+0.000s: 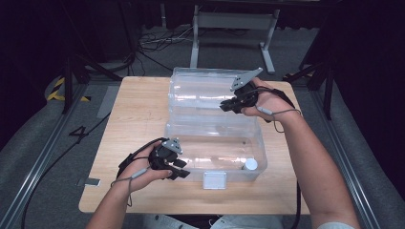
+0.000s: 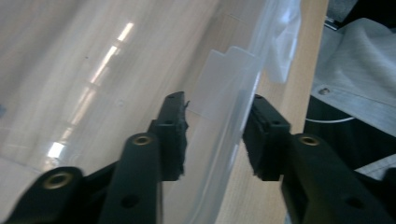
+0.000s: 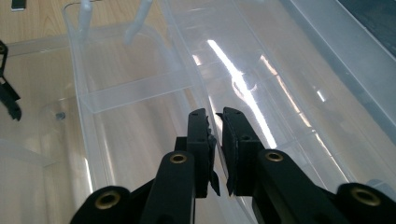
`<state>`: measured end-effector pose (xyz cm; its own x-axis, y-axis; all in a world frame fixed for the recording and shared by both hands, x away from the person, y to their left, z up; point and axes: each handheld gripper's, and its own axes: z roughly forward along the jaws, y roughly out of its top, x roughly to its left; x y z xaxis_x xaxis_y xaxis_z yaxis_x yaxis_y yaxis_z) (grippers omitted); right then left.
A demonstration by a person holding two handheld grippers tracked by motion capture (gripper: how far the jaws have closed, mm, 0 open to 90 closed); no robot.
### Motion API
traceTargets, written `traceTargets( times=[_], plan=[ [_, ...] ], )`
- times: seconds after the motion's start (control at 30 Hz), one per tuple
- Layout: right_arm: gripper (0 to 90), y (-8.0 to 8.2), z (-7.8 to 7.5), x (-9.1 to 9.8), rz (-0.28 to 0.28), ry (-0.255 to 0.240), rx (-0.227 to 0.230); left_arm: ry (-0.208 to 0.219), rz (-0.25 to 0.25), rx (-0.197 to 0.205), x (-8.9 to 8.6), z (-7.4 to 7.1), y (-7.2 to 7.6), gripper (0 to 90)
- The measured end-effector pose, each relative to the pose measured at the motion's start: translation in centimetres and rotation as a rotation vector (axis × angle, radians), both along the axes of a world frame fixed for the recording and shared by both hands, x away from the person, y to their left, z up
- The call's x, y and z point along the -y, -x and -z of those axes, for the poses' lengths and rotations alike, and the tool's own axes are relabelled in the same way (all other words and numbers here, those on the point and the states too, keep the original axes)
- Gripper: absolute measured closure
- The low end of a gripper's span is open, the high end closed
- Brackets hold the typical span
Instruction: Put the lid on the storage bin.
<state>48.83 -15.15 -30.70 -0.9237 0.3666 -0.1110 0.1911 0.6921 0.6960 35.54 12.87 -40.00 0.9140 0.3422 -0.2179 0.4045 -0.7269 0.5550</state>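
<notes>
A clear plastic box (image 1: pixel 229 174) lies on the wooden table (image 1: pixel 138 119), its clear lid (image 1: pixel 200 90) swung back behind it. My left gripper (image 1: pixel 181 169) is at the box's front left corner. In the left gripper view its jaws (image 2: pixel 215 107) straddle the box's front wall (image 2: pixel 219 140), with a small gap still at the inner pad. My right gripper (image 1: pixel 224 106) is shut on the lid's right edge. In the right gripper view its jaws (image 3: pixel 214 114) pinch that thin edge (image 3: pixel 187 60). A small white round thing (image 1: pixel 249 164) lies inside the box at the front right.
A white latch tab (image 1: pixel 214 180) hangs from the box's front wall. Behind the table stand a grey metal frame (image 1: pixel 234 28) and loose cables (image 1: pixel 157 40) on the floor. Dark stands flank the table. The table's left half is bare wood.
</notes>
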Motion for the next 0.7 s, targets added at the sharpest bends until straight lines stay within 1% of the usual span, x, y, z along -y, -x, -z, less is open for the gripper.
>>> traceTargets(
  times=[0.1, 0.13, 0.23, 0.33, 0.37, 0.47, 0.53, 0.67, 0.7],
  plan=[
    [82.2, 0.1, 0.0, 0.0, 0.0, 0.0, 0.003, -0.024, 0.019, -0.014, 0.3, 0.1, 0.1, 73.8],
    [82.2, 0.1, 0.0, 0.0, 0.001, 0.0, 0.001, -0.026, 0.017, -0.012, 0.3, 0.2, 0.1, 74.6],
    [82.3, 0.1, 0.0, 0.1, 0.003, -0.006, -0.009, -0.024, 0.011, -0.01, 0.3, 0.2, 0.2, 74.9],
    [82.3, 0.1, 0.0, 0.1, 0.001, -0.005, -0.009, -0.027, 0.016, -0.003, 0.3, 0.2, 0.2, 75.2],
    [82.4, 0.1, 0.0, 0.1, 0.001, -0.006, -0.01, -0.036, 0.011, 0.002, 0.3, 0.2, 0.3, 75.1],
    [82.7, 0.2, -0.1, 0.1, 0.0, -0.006, -0.011, -0.039, 0.007, 0.003, 0.3, 0.2, 0.3, 75.2],
    [83.4, 0.3, -0.1, 0.1, -0.003, -0.003, -0.005, -0.037, 0.004, 0.004, 0.4, 0.2, 0.3, 75.1],
    [83.6, 1.0, -0.4, 0.0, -0.014, 0.006, 0.001, -0.035, -0.006, -0.004, 0.4, 0.2, 0.4, 74.8],
    [83.6, 1.2, -0.5, 0.0, -0.019, 0.006, 0.009, -0.035, -0.006, -0.004, 0.4, 0.2, 0.4, 74.8]
  ],
)
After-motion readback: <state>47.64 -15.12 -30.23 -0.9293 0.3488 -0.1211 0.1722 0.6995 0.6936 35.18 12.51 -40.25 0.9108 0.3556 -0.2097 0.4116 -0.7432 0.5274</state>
